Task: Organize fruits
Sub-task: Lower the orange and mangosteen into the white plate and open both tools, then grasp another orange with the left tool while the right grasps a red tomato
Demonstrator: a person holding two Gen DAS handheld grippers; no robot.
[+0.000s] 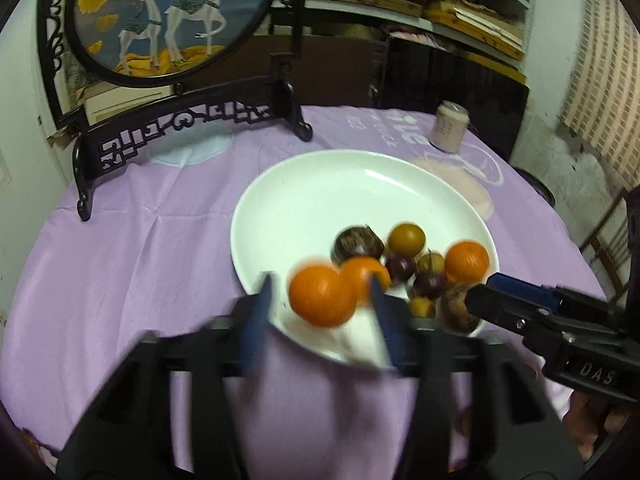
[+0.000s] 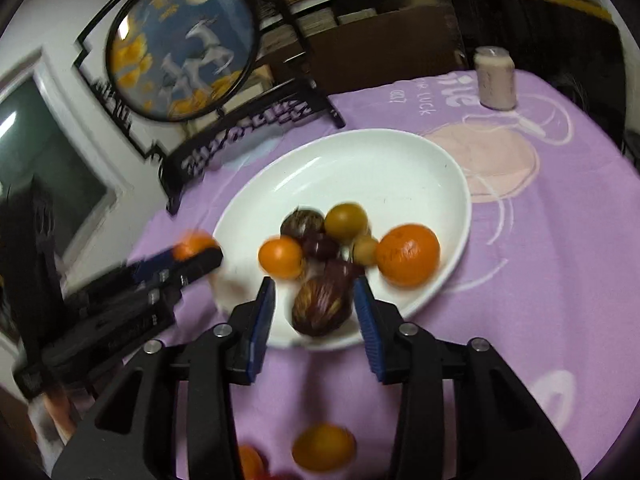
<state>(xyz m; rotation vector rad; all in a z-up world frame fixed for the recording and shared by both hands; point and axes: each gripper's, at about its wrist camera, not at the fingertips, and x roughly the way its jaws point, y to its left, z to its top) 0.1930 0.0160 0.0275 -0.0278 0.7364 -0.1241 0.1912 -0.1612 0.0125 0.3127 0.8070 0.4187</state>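
While both grippers hang at the near rim of the wide white ceramic plate (image 1: 304, 184):
left gripper (image 1: 320, 284): jaws parted, a blurred round orange tangerine (image 1: 322, 296) between them; contact unclear
right gripper (image 2: 314, 288): jaws parted, clear of the streaked brown-purple oval fruit (image 2: 320, 308)
fruit: clustered in plate's near half
free room: plate's far half bare
off-plate: yellow-orange round fruit (image 2: 324, 446) on the lilac tablecloth (image 2: 540, 280), nearer than rim

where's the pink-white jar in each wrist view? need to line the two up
Left wrist view: the jar stands upper right of centre on the purple cloth, beyond the far right rim of the white plate.
Right wrist view: the jar is in the upper right, again on the cloth beyond the plate.
Shared landmark: the round deer screen, upper left in both.
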